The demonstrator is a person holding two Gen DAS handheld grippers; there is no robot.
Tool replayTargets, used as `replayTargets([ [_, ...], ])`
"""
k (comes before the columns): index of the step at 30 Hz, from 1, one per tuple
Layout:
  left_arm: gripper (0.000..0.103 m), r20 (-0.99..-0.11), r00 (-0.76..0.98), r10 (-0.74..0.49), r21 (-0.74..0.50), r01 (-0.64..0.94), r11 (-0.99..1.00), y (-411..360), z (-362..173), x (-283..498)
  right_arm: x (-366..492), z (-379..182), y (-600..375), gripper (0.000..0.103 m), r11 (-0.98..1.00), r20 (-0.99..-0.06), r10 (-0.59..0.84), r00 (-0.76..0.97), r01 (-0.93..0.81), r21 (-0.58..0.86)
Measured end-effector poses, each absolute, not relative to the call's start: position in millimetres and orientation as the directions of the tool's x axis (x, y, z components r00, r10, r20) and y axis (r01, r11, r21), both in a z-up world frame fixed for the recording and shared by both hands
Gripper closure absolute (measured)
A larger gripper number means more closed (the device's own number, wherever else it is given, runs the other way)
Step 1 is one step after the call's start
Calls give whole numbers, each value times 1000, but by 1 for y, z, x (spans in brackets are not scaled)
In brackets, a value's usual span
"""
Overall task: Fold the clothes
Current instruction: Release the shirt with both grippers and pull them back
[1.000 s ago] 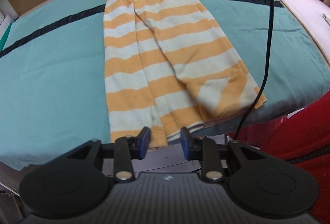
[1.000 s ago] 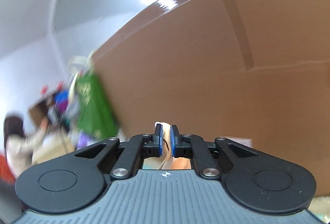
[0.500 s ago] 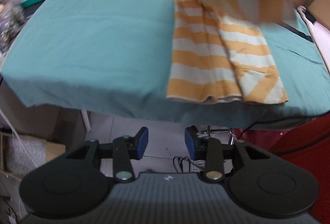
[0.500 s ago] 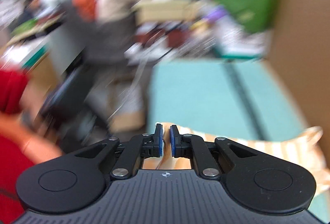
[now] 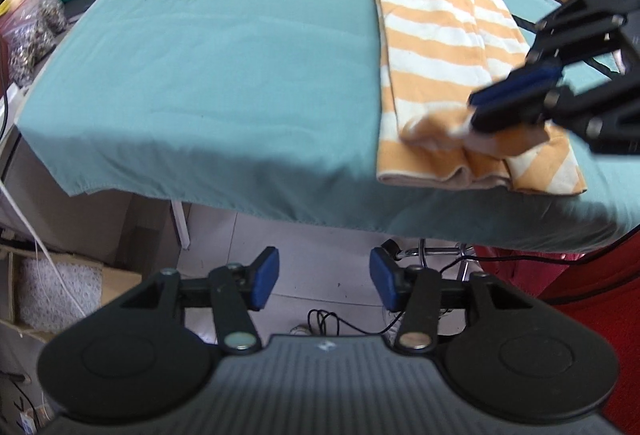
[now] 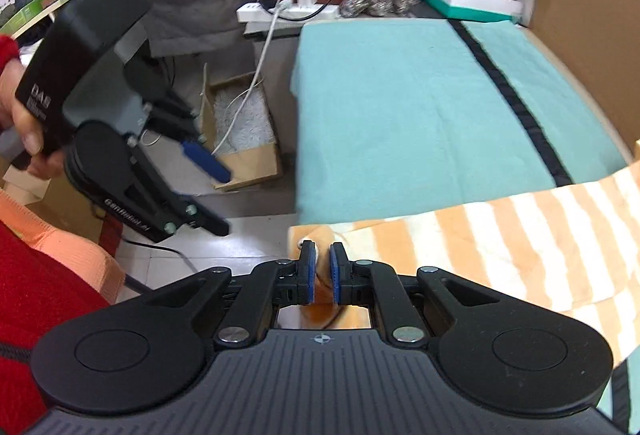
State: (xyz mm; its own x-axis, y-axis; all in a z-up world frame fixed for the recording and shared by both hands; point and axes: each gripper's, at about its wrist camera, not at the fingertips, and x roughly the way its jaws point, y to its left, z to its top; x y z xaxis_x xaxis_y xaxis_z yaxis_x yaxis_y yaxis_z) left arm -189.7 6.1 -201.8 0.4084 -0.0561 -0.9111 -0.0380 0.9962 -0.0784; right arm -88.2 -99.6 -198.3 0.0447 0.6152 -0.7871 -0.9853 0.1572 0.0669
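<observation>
1. Striped garment (image 5: 436, 47) fabric is sitting pinched between the right gripper (image 6: 322, 271) jaws, which are clamping a bunched orange-and-white corner near the hem.
2. Left gripper (image 5: 322, 277) jaws are opening with nothing between them; it is hanging off the table's near edge, over the floor.
3. Outward from the right jaws: the carried corner is landing on the lower layers at about 4 o'clock in the left wrist view, beside the hem (image 5: 460, 181).
4. Garment is lying on the teal cloth (image 5: 224, 67), at the 1 to 4 o'clock side of that view.
5. Judgement: to do this fold well, set the corner flush with the hem below, then release only once the fabric is lying flat.
6. Long axis is running 12 to 5 o'clock in the left view; the hem is pointing toward the near table edge.
</observation>
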Motion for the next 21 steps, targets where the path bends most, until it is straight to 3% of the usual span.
replayTargets([
  [4,48,-911,407,-67,-84,-23,996,10,-202,-188,-98,-204,-92,94,171,-793,605,66,-984,48],
  [5,48,-912,403,-71,-84,-15,996,10,-203,-187,-97,-207,-92,91,172,-805,592,42,-982,75],
  [6,48,-915,398,-74,-83,-5,997,9,-204,-186,-97,-209,-91,80,173,-815,579,17,-980,102],
  [7,48,-917,392,-78,-83,4,997,8,-205,-185,-92,-209,-92,76,185,-822,570,-15,-972,146],
  [11,42,-919,384,-89,-83,31,996,9,-207,-185,-56,-194,-121,76,306,-763,641,-80,-885,350],
  [17,42,-889,442,-118,-87,90,992,16,-191,-174,-11,-197,-163,77,623,-823,525,218,-758,196],
  [21,42,-842,527,-116,-48,142,989,21,-170,-148,11,-210,-160,76,738,-828,464,314,-654,165],
])
